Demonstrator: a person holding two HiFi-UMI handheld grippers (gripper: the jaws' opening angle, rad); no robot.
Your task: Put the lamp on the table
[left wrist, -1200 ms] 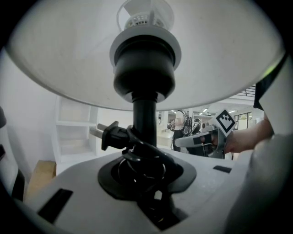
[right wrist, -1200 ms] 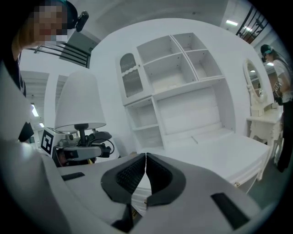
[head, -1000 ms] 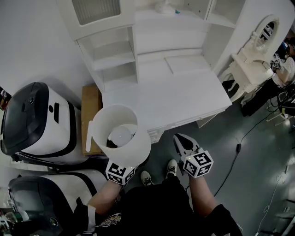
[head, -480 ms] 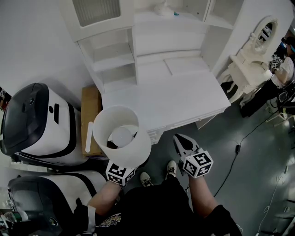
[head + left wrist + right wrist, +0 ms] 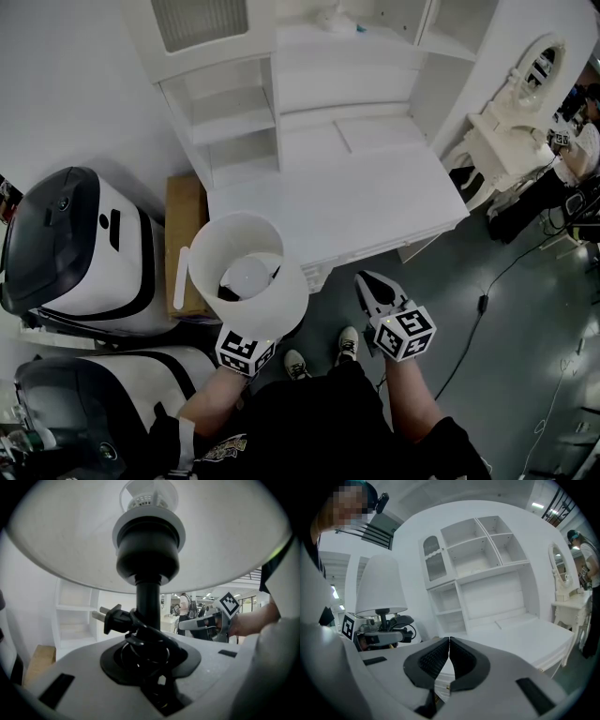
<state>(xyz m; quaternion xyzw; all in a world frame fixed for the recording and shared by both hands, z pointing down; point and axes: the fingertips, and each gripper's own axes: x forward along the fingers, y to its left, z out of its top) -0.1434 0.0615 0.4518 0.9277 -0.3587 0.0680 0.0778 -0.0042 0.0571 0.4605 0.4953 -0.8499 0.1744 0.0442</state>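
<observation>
Lamp [image 5: 246, 272]: stem clamped in left tool [image 5: 149, 639], in the air just short of the table [image 5: 375, 202].
Right tool [image 5: 449, 654]: jaws together, empty.
Remaining: carrying it over and setting it down.

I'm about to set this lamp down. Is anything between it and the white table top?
Nothing visible. The lamp, held by its stem in the left gripper, hangs near the table's front corner, and the table top ahead looks bare.
</observation>
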